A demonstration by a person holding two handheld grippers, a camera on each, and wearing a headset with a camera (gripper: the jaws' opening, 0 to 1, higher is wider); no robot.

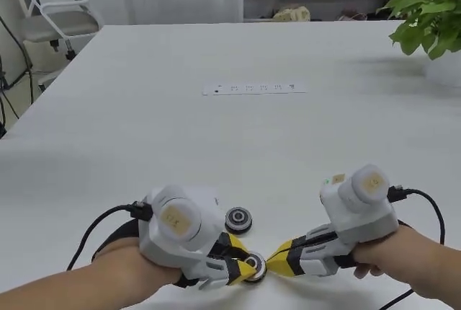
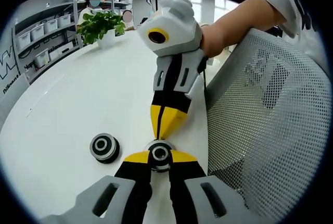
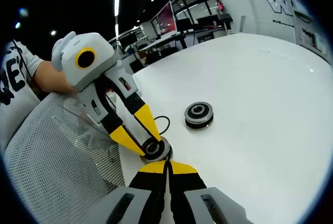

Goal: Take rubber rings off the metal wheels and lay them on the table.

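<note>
Left gripper [image 1: 245, 261]: lower left of head view, jaws clamped on either side of the gripped wheel [image 3: 156, 148].
Right gripper [image 3: 166, 168]: lower right of head view, jaws pressed together, yellow tip touching the gripped wheel's rim; can't tell if it pinches the rubber ring.
Gripped wheel: bottom centre of head view, between both grippers, low over the counter [image 1: 216, 144].
Loose wheel [image 1: 238, 219]: flat on the counter, just above the gripped one in head view, dark ring on it.
Background: power strip [image 1: 253, 89] mid-counter, plant [image 1: 425, 7] upper right.
</note>
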